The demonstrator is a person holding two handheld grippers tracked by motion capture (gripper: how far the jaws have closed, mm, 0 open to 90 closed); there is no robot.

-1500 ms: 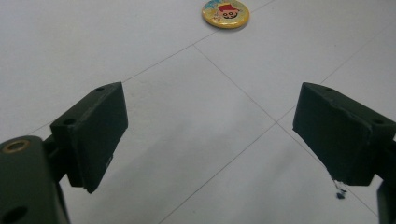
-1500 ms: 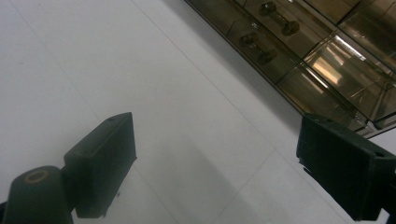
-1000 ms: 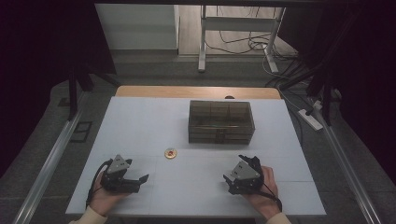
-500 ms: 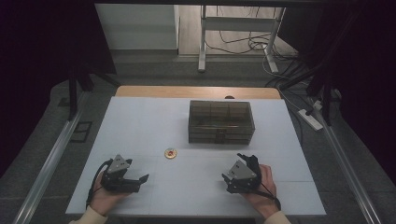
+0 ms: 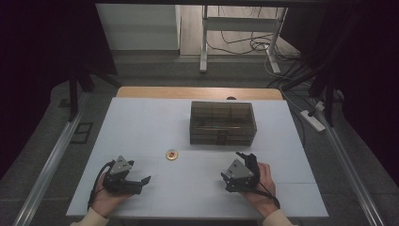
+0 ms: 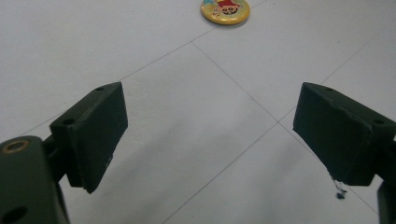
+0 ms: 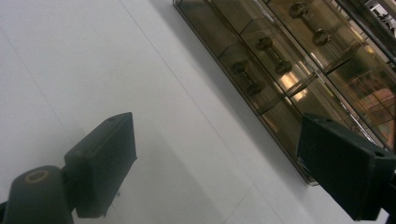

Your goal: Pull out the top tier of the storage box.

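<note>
A small round yellow badge [image 5: 172, 154] with a red cartoon figure lies on the white table [image 5: 141, 127]; in the left gripper view the badge [image 6: 225, 10] sits at the top edge, ahead of the jaws. A smoky see-through compartment box [image 5: 222, 122] stands closed behind it, and the right gripper view shows the box [image 7: 289, 60] with small metal pieces inside. My left gripper [image 5: 141, 182] [image 6: 210, 135] rests low at the front left, open and empty. My right gripper [image 5: 245, 160] [image 7: 219, 163] sits at the front right, open and empty, jaws towards the box.
A wooden strip [image 5: 197, 92] edges the table's far side. Metal rails [image 5: 51, 160] run along both sides. A power strip [image 5: 313, 120] and cables lie on the floor to the right. A hand holds each gripper near the front edge.
</note>
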